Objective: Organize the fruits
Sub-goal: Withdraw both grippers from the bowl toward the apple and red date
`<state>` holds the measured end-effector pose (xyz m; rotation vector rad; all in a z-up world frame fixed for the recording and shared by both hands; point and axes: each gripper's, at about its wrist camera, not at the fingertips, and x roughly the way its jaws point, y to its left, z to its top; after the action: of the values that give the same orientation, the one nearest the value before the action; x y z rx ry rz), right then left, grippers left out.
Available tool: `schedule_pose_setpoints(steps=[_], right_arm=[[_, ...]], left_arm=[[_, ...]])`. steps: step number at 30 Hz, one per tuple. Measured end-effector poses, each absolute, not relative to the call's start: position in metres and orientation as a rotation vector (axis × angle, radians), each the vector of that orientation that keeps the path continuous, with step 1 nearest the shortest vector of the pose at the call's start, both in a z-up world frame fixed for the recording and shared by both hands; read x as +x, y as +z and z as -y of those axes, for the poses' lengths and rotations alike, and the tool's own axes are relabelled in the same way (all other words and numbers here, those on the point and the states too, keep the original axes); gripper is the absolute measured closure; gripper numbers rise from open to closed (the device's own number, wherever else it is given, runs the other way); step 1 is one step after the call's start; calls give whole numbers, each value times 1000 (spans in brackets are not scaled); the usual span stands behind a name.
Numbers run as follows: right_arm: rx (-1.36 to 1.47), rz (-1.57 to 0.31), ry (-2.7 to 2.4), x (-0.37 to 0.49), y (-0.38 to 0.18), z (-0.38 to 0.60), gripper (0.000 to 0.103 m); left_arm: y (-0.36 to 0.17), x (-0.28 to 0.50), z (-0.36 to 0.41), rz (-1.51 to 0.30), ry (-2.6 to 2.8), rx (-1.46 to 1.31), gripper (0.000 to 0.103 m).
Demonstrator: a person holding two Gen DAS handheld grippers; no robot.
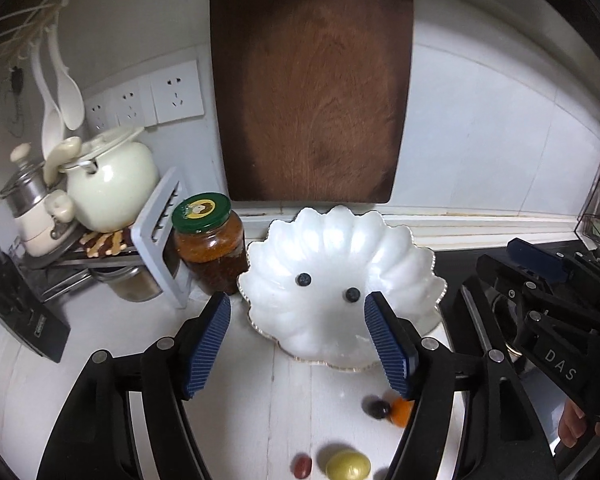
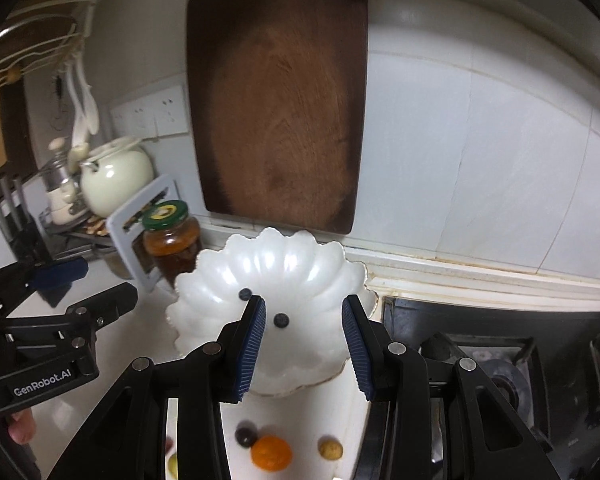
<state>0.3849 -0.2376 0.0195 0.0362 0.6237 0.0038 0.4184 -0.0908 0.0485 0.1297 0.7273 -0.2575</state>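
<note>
White dish (image 2: 300, 264) beyond right claw (image 2: 304, 344), blueberries (image 2: 281, 320) between

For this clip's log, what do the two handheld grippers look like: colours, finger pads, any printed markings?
Both are matte black plastic linkage frames with silver pivot pins. The left gripper and right gripper each carry two dark blue, finely ribbed finger pads. White lettering shows on the bodies: "GenRobot.AI" on the left, "DAS" on the right. No cables or sleeves show; bare skin peeks below each body.

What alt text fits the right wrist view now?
Open right gripper hovers over a white scalloped dish holding two blueberries. On the counter nearer the camera lie an orange fruit and a dark grape.
</note>
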Motion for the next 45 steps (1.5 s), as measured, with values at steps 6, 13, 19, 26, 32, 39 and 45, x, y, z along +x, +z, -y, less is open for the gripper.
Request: schedule_pose_setpoints(steps=[6, 13, 19, 26, 32, 39, 45], right_arm=[[16, -580, 19, 350, 28, 231, 62], [-7, -552, 28, 315, 30, 228, 62], [-34, -544, 41, 287, 24, 222, 62], [-45, -580, 69, 266, 10, 219, 62], [-34, -615, 83, 252, -6, 216, 62], [14, -658, 89, 236, -24, 216, 62], [47, -732, 108, 231, -45, 214, 62]], left_arm=[[55, 384, 82, -690, -256, 135, 33], [58, 343, 71, -663, -263, 145, 32], [49, 313, 65, -670, -264, 143, 32], [31, 284, 61, -708, -267, 152, 32], [17, 268, 58, -723, -277, 169, 32], [-1, 258, 58, -749, -305, 183, 32], [-12, 255, 60, -746, -324, 210, 32]])
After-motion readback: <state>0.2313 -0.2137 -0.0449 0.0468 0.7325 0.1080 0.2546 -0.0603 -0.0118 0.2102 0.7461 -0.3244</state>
